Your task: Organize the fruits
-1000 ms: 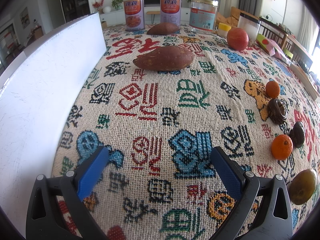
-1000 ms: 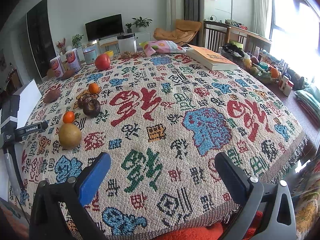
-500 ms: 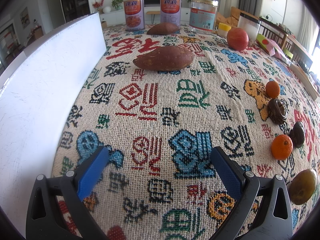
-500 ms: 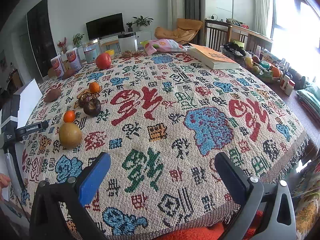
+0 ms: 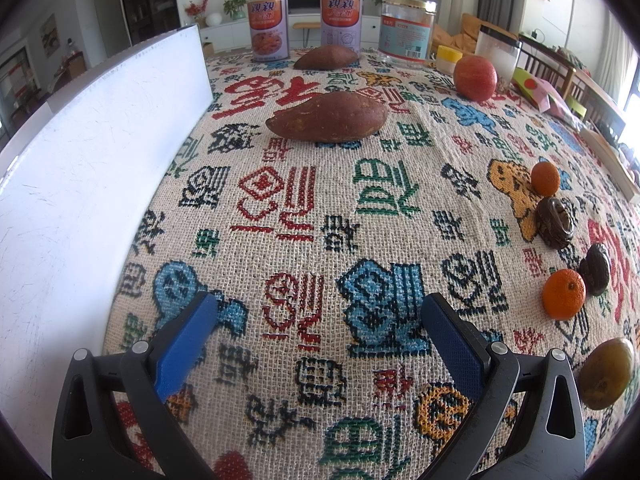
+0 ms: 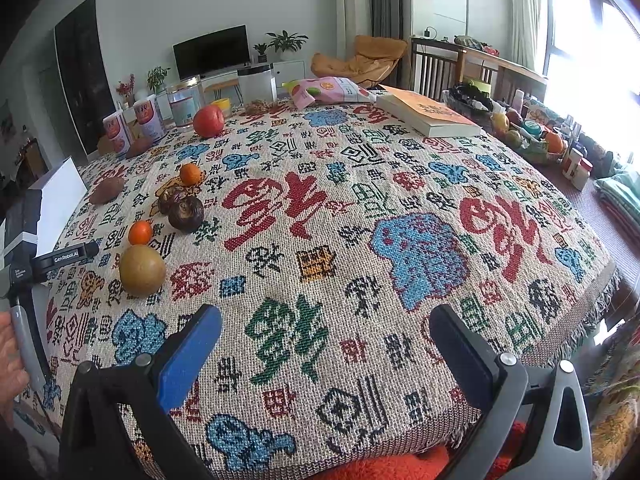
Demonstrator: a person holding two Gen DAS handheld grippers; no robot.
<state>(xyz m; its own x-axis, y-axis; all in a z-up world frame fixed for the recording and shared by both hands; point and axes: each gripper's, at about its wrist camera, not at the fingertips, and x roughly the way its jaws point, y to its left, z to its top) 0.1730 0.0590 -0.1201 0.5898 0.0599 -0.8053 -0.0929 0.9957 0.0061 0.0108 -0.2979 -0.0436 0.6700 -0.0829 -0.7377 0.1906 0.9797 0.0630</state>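
Observation:
On the patterned cloth lie two sweet potatoes, one near (image 5: 327,123) and one far (image 5: 326,57), a red apple (image 5: 475,78), two oranges (image 5: 545,178) (image 5: 563,294), two dark mangosteens (image 5: 554,222) (image 5: 596,269) and a brown-green round fruit (image 5: 608,373). My left gripper (image 5: 318,330) is open above the cloth's near left part, with nothing between its fingers. My right gripper (image 6: 326,338) is open over the table's front edge, also empty. In the right wrist view the round fruit (image 6: 142,270), an orange (image 6: 140,233) and a mangosteen (image 6: 185,213) lie far left.
A white box (image 5: 84,168) stands along the left edge. Two cans (image 5: 269,32), a glass jar (image 5: 407,32) and a clear container (image 5: 498,54) line the far side. A book (image 6: 430,114) and a snack bag (image 6: 328,90) lie far right. A hand (image 6: 10,364) holds the left gripper's handle.
The right wrist view has shifted slightly; a hand has come into its left edge. The left gripper and the fruits have not moved.

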